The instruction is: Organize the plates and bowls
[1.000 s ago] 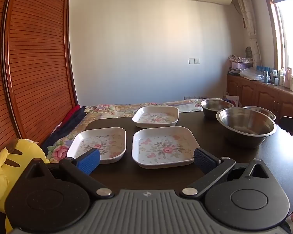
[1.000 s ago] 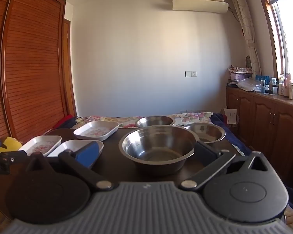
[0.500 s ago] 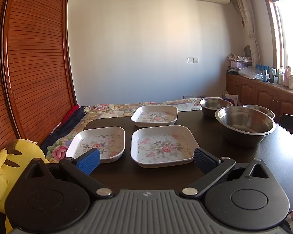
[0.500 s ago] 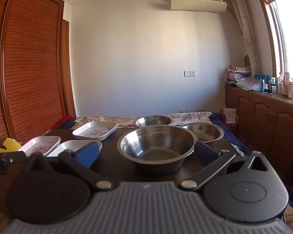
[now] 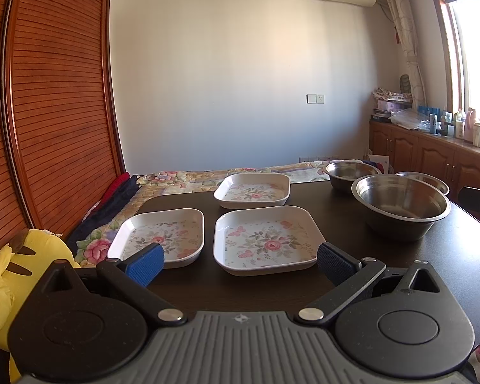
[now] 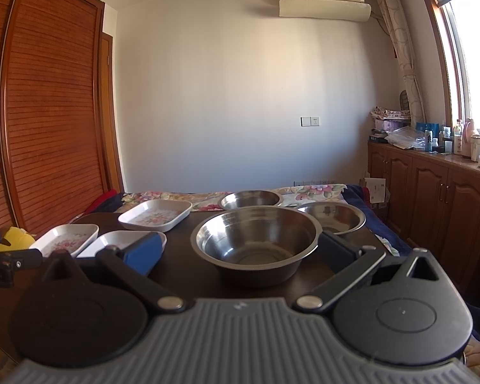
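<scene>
Left wrist view: the left gripper [image 5: 238, 264] hangs with jaws spread wide and empty, just short of the near plate [image 5: 265, 240]. Nothing is stacked yet, so the task looks barely begun. Two more plates sit beside [image 5: 161, 236] and behind [image 5: 252, 190] it on the dark counter [image 5: 448, 256]. The next move likely calls for pinching one rim (a shallow, slippery edge).

Right wrist view: the right gripper [image 6: 238, 252] is likewise splayed and empty, facing the big bowl [image 6: 256, 240]. Two smaller bowls [image 6: 251, 199] [image 6: 331, 217] stand behind, ready for nesting. Beyond lie a floral bed [image 6: 313, 189], slatted wardrobe [image 6: 54, 112] and wall cabinets [image 6: 438, 198]
</scene>
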The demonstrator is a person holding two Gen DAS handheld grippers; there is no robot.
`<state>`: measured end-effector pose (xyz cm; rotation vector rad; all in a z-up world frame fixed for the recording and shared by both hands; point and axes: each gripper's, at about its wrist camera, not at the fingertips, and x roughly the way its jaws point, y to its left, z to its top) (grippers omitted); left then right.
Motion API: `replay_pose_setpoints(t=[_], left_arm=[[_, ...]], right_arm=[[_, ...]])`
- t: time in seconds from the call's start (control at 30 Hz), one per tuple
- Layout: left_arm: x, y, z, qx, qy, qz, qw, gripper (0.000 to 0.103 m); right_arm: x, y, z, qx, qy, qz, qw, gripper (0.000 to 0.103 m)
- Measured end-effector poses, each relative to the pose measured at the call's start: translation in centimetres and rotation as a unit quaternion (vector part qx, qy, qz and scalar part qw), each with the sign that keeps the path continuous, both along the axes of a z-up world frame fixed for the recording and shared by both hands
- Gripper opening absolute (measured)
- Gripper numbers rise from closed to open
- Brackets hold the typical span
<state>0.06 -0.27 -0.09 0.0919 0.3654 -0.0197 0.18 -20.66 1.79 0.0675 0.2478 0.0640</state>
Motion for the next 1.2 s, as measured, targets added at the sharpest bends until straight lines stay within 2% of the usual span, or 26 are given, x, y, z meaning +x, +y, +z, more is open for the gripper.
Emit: replay_pose_setpoints(t=[1.2], left_arm=[[-0.15, -0.38, 0.19, 0.003, 0.0, -0.003, 1.0, 0.103]], right_arm=[[-0.04, -0.33, -0.01, 0.0, 0.0, 0.0, 1.0, 0.103]])
